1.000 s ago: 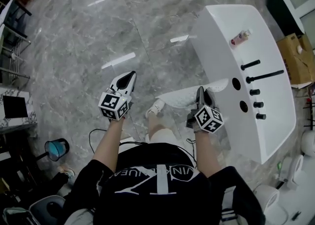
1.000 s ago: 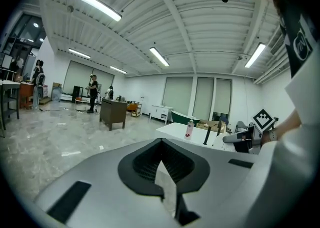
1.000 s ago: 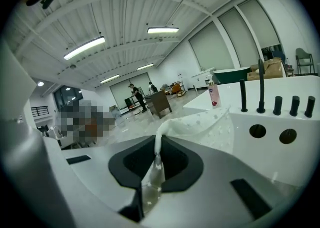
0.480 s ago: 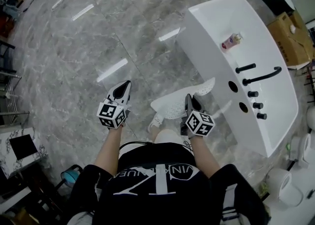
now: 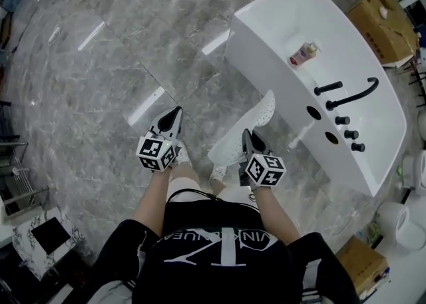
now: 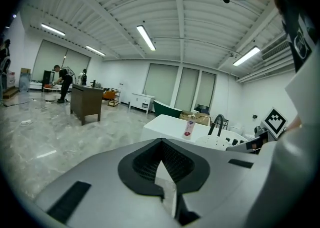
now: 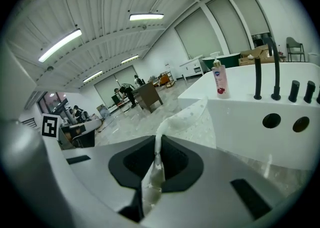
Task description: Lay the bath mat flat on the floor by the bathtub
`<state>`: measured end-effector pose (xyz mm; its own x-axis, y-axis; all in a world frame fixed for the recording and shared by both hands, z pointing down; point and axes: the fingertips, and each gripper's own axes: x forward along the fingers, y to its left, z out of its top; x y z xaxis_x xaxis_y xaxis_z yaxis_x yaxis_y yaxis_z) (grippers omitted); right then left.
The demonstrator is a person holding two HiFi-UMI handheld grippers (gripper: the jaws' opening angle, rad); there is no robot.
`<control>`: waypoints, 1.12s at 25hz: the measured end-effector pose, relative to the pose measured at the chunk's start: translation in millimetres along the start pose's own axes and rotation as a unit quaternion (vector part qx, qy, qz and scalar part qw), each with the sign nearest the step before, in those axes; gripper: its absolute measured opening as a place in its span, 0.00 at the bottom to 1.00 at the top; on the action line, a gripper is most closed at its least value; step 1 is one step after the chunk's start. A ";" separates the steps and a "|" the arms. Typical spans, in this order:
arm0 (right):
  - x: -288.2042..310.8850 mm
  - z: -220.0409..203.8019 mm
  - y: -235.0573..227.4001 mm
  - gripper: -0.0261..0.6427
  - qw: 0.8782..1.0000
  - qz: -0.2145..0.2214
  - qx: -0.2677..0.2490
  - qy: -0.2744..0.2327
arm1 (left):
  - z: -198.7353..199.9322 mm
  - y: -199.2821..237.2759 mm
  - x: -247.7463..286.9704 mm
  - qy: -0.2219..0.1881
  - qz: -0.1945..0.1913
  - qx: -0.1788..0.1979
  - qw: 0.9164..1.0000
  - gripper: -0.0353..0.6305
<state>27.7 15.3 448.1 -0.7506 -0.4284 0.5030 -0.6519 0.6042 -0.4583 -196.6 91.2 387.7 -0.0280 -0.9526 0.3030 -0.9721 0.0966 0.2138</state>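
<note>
The white perforated bath mat [image 5: 247, 131] hangs from my right gripper [image 5: 247, 139], which is shut on its near edge. It rises as a folded strip towards the white bathtub [image 5: 279, 23] and stays off the grey marble floor. In the right gripper view the mat [image 7: 192, 118] runs up out of the closed jaws of the right gripper [image 7: 157, 146], with the bathtub [image 7: 240, 117] just to the right. My left gripper [image 5: 171, 118] is shut and empty, a short way left of the mat. In the left gripper view the left gripper [image 6: 161, 144] faces the bathtub [image 6: 167, 124].
A pink-labelled bottle [image 5: 303, 52] and black taps [image 5: 345, 94] sit on the tub's rim. Cardboard boxes [image 5: 383, 20] stand behind the tub and another box [image 5: 363, 264] beside white fixtures [image 5: 396, 219] at the right. The person's shoes [image 5: 217, 175] are below the mat. A wooden cabinet [image 6: 85, 103] stands far off.
The mat has swung from a wide spread beside the tub to a narrow upright strip. Both grippers have shifted slightly left as the view turned; the left stays shut and empty.
</note>
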 end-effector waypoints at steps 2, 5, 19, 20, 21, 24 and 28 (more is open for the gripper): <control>14.6 3.5 -0.6 0.10 1.000 -0.022 0.013 -0.007 | 1.6 15.9 25.6 0.007 -0.022 0.002 1.000 0.07; 39.8 12.3 -0.9 0.10 0.998 -0.050 0.022 -0.009 | 4.6 41.6 66.2 0.015 -0.048 -0.005 0.999 0.07; 150.2 42.1 15.1 0.10 0.989 -0.136 0.057 -0.013 | 0.9 141.5 179.8 0.078 -0.131 -0.012 0.988 0.07; 157.0 43.4 16.0 0.10 0.989 -0.136 0.058 -0.013 | -0.2 143.6 184.7 0.079 -0.135 -0.013 0.988 0.07; 165.3 44.8 17.1 0.10 0.989 -0.134 0.059 -0.012 | -1.2 145.8 190.0 0.079 -0.139 -0.013 0.987 0.07; 202.8 48.6 22.5 0.10 0.990 -0.120 0.067 -0.011 | -6.2 154.5 209.3 0.081 -0.157 -0.001 0.984 0.07; 266.4 50.9 33.7 0.10 0.994 -0.091 0.067 -0.007 | -18.8 171.3 231.3 0.086 -0.178 0.015 0.980 0.07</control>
<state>-199.7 -112.7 529.4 -0.6194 -0.5328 0.5765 -0.7851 0.4210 -0.4544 -365.3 -107.3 511.8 0.3511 -0.8614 0.3671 -0.9197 -0.2435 0.3081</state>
